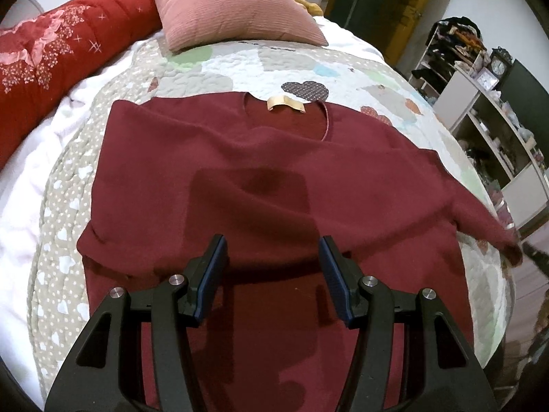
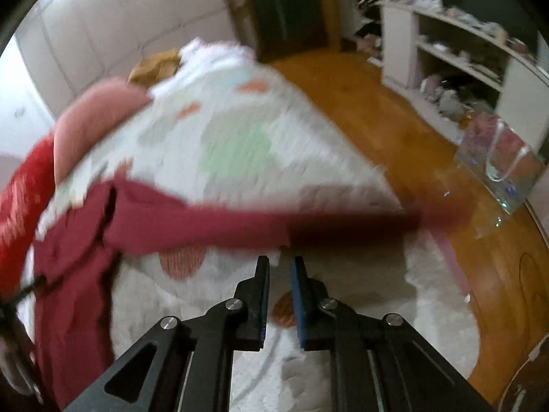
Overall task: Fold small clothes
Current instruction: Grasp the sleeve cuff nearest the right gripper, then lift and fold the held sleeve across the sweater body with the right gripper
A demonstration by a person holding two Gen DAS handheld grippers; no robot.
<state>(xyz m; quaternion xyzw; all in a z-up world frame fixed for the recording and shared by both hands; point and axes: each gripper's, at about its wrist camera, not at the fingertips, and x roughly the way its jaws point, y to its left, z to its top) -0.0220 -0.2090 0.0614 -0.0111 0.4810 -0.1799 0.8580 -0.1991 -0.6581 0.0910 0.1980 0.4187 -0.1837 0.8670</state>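
A dark red long-sleeved top (image 1: 240, 158) lies flat on the quilted bed cover (image 1: 240, 65), neck and beige label (image 1: 285, 103) at the far side. My left gripper (image 1: 272, 238) hovers over its lower middle, open, with nothing between the pads. The left sleeve looks folded in; the right sleeve (image 1: 480, 219) stretches out toward the bed's edge. In the blurred right wrist view that sleeve (image 2: 206, 219) runs across the cover just beyond my right gripper (image 2: 280, 258). Its jaws stand a narrow gap apart with no cloth between them.
A pink pillow (image 1: 233, 7) and a red patterned blanket (image 1: 51, 48) lie at the head of the bed. Right of the bed are the wooden floor (image 2: 377, 120), a white shelf unit (image 2: 446, 51) full of items, and a clear bag (image 2: 497, 158).
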